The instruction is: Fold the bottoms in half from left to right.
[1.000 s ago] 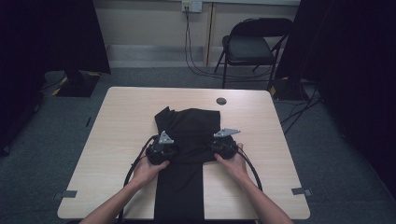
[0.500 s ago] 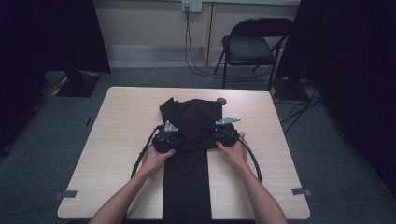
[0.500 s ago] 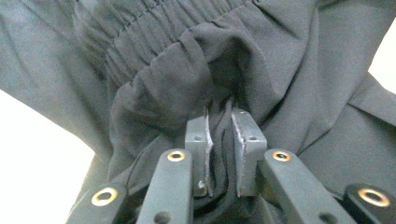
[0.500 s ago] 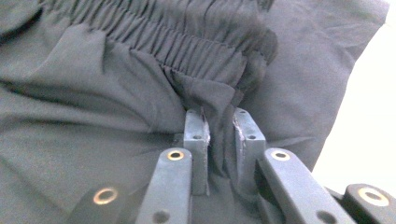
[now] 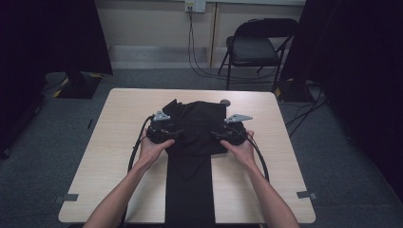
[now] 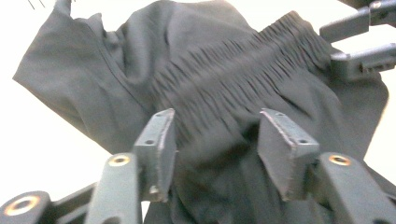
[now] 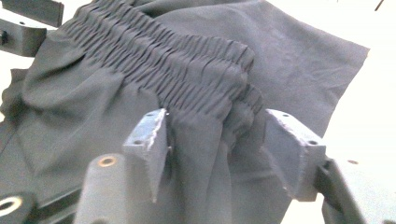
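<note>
Both hands have slid forward up the table since 1 second ago, carrying the folded top of the black fabric trousers (image 5: 192,130) away from you, and both sets of jaws have just been opening. Your left gripper (image 6: 212,140) now stands well apart at the jaws, pads clear of the cloth; the gathered elastic waistband (image 6: 233,79) lies between and just past them, not pinched. Your right gripper (image 7: 212,140) is the same: jaws spread, the bunched waistband end (image 7: 233,100) sitting between the pads but not pressed. You've let go on both sides.

Key relation: the waistband runs crosswise, from one gripper to the other, with each hand at 1 end of it, so neither hand is nearer. In the high view your left gripper (image 5: 161,133) and right gripper (image 5: 230,134) flank the folded upper part, which sits at the table's middle. The trousers' long axis runs toward you: 1 narrow black strip of legs (image 5: 187,190) reaches the near edge. Any next grab lies straight ahead of each tool.

Surface: light wooden table (image 5: 104,156), with a small dark round object (image 5: 225,102) near the far edge just beyond the cloth. Farther off, grey carpet, 1 black folding chair (image 5: 256,47), cables along the wall, dark curtains at both sides.
</note>
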Motion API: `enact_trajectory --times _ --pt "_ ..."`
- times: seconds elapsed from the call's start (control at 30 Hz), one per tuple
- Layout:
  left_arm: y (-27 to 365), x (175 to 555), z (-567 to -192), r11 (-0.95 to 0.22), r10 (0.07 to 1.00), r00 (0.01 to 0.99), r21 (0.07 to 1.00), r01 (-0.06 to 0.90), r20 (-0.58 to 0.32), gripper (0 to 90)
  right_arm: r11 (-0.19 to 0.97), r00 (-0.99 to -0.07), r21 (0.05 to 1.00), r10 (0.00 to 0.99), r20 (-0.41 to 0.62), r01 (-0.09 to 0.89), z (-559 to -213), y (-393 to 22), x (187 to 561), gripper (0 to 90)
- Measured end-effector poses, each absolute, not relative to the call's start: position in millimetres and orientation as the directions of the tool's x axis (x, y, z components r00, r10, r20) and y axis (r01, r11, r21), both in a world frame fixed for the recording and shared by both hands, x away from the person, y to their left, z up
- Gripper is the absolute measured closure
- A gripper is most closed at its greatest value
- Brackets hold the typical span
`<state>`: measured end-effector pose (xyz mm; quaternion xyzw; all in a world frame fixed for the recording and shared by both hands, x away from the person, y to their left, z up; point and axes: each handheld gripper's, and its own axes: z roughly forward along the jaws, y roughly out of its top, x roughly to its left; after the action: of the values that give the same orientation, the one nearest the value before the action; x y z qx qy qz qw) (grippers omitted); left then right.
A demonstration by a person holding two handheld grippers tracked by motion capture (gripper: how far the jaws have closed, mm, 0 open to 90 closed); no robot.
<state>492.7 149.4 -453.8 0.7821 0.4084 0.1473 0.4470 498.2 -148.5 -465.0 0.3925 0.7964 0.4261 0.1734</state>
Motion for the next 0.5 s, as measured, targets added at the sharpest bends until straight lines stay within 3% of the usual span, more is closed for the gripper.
enact_trajectory --times 0.3,0.43,0.5 --pt "142.5 523.2 -482.7 -0.224 0.759 0.598 0.761 0.609 -0.255 29.4 0.25 -0.585 0.788 0.793 0.166 0.562 -484.0 -137.8 529.1 32.6" --pt "142.2 520.8 -485.4 -0.248 0.758 0.606 0.755 0.607 -0.239 48.5 0.214 -0.59 0.781 0.773 0.231 0.587 -492.0 -141.3 530.6 46.3" --pt "141.0 517.8 -478.5 -0.248 0.757 0.615 0.774 0.582 -0.22 58.0 0.224 -0.608 0.789 0.762 0.224 0.572 -489.4 -139.5 528.2 64.2"
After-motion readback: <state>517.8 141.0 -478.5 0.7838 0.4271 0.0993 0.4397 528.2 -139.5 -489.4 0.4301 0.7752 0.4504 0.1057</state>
